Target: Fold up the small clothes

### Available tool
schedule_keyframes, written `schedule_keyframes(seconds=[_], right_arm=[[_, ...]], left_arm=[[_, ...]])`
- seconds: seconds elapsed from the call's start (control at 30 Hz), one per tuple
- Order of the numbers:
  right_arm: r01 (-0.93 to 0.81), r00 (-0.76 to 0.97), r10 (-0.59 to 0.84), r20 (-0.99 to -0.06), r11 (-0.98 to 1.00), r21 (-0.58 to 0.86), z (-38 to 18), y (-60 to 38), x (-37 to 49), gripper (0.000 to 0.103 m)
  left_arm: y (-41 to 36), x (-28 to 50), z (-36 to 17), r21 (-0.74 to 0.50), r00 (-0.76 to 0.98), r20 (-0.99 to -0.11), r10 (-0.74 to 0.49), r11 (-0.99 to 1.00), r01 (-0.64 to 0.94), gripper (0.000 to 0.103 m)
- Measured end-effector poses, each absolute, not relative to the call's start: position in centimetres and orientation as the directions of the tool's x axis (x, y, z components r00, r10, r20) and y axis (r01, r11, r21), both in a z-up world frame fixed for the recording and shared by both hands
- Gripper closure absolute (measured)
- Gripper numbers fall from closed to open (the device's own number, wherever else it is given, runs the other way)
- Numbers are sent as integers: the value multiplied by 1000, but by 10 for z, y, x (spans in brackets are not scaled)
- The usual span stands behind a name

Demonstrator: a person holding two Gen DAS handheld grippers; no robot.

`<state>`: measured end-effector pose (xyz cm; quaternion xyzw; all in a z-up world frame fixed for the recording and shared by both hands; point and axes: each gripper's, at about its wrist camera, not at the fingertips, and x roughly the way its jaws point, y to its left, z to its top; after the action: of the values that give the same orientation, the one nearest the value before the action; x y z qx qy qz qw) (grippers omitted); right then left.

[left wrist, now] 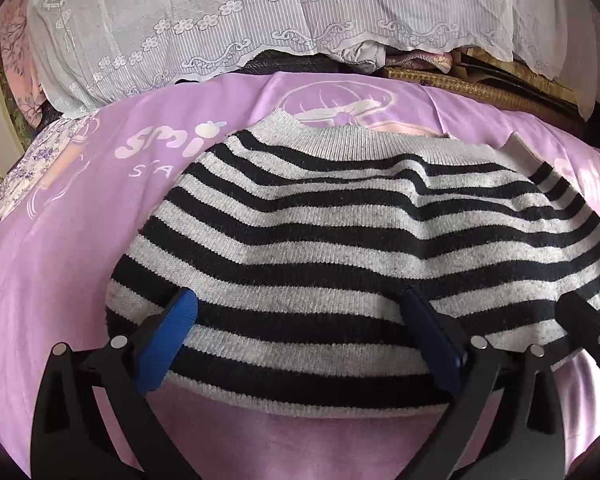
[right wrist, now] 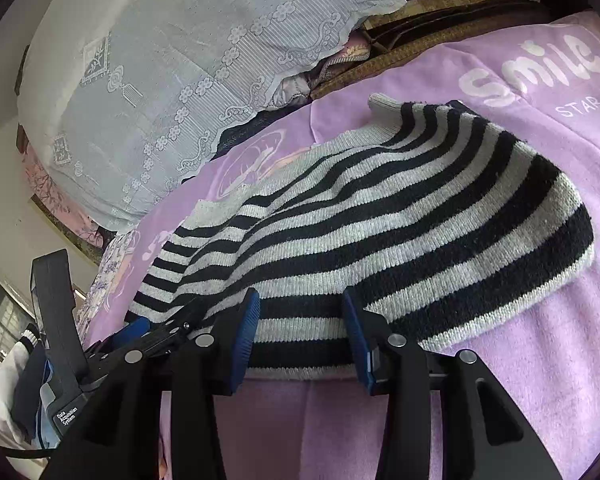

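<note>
I am hovering both unclenched grippers, left gripper [left wrist: 300,312] and right gripper [right wrist: 300,320], astride the striped sweater's [left wrist: 340,240] near hem, its body stretching away.

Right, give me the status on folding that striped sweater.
Done: the striped sweater lies on the purple blanket, one sleeve apparently folded across it. In hand: the left gripper and right gripper both straddle the near hem, jaws open, nothing pinched. Left: grip the hem, fold it toward the collar.
</note>
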<state>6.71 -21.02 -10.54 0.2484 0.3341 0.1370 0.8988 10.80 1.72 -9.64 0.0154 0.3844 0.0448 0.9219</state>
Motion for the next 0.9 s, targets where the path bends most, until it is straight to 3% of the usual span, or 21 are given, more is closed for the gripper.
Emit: schedule_keyframes(seconds=[0.5, 0.6, 0.77, 0.9], right_arm=[[-53, 800, 358, -481, 841, 539, -96, -234, 23, 53], [-10, 807, 328, -491, 839, 544, -100, -246, 28, 47], [51, 766, 377, -520, 772, 634, -120, -267, 44, 46], [48, 766, 362, -530, 791, 610, -118, -263, 43, 46]], left_arm=[[29, 75, -84, 40, 745, -660, 99, 995, -97, 4], [30, 79, -88, 31, 728, -680, 88, 995, -92, 4], [27, 82, -93, 45, 719, -688, 99, 995, -94, 4], [26, 83, -93, 53, 719, -687, 104, 994, -93, 4]])
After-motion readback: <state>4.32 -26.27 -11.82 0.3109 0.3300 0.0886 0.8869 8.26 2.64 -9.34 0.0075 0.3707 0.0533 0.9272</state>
